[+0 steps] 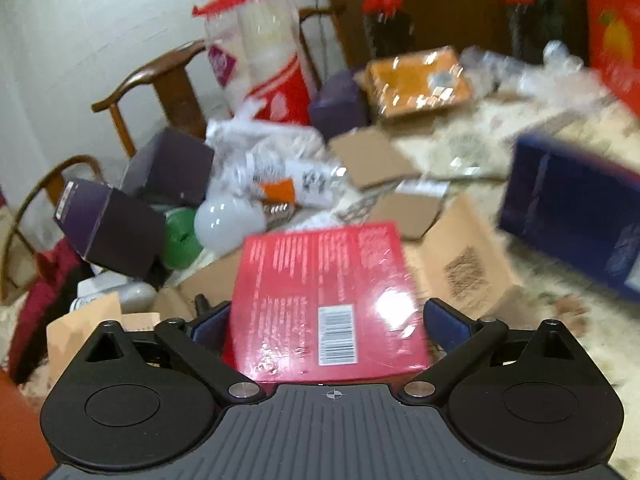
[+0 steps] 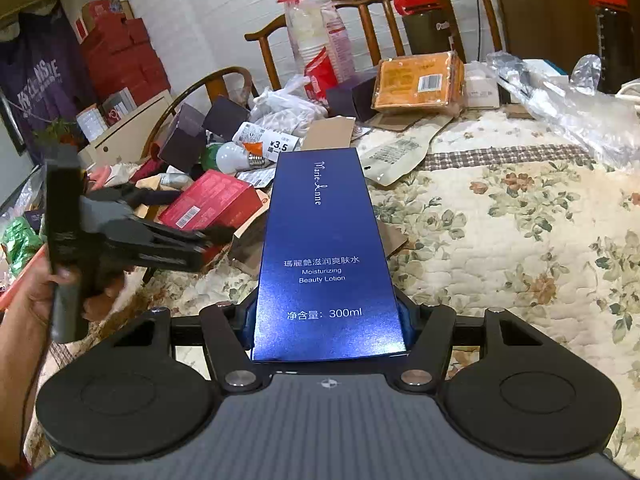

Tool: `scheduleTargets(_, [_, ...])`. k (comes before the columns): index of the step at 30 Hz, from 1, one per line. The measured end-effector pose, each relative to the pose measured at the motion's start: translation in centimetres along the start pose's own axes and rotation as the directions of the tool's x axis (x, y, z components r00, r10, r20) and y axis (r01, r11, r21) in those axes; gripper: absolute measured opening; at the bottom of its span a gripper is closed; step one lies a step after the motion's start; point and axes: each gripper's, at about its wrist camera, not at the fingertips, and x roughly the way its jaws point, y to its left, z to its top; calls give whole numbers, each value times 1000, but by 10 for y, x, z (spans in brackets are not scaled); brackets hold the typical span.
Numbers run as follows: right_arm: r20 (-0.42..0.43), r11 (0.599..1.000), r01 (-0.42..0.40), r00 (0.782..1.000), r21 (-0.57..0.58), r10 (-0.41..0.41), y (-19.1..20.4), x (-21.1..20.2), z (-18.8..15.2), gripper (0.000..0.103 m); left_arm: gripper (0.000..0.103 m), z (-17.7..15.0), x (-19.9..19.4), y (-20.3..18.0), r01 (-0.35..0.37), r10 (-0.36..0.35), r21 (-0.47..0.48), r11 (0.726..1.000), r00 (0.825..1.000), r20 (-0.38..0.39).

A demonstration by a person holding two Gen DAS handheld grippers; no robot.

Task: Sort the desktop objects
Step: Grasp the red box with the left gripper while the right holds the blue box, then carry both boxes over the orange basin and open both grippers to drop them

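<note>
The left tongs [image 1: 326,320] clamp the red box [image 1: 326,300] between their pads; the right tongs [image 2: 326,312] clamp the blue box [image 2: 326,256] likewise. Carry both level, squeezing steadily, and set each down by similar boxes.

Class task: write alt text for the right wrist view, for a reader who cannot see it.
The right gripper holds a tall blue lotion box above a floral quilted cloth. At left, the left gripper reaches a red box amid clutter.

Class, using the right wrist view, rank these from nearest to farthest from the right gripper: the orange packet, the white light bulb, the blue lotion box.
1. blue lotion box, clamped in the right gripper.
2. white light bulb, mid-table, left.
3. orange packet, far edge, by the chairs.
</note>
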Motion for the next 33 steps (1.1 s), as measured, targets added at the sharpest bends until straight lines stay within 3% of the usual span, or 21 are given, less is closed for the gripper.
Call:
scheduleTargets(2, [-1,1000,-3,1000,-2,3,-1,0,0,66,91,-1,1,4,-4,5,-57,998,1000,21])
scheduleTargets(6, [2,1000,6,1000,-18,-6,2,0,-1,66,90,0,-3,8,-11,13,-176,984,1000,7])
scheduleTargets(10, [19,998,38,999,-42,-37,9,0,-4,66,90,1,-16,-4,-106,97,-307,946,994,-43])
scheduleTargets(12, [34,997,64,997,-49,-62,13,0,-6,66,90,-2,-31,-18,-145,143,-339,930,989,-33])
scheduleTargets(15, [54,993,97,994,-62,-94,18,2,-9,66,90,-7,-58,-36,-179,186,-373,910,982,-18])
scheduleTargets(20, [72,985,146,988,-96,-140,30,8,-11,66,90,-20,-91,-55,-171,186,-417,893,982,-5])
scheduleTargets(33, [73,985,90,994,-146,-80,83,-18,-29,65,90,-55,-171,-44,-209,263,-488,847,964,43])
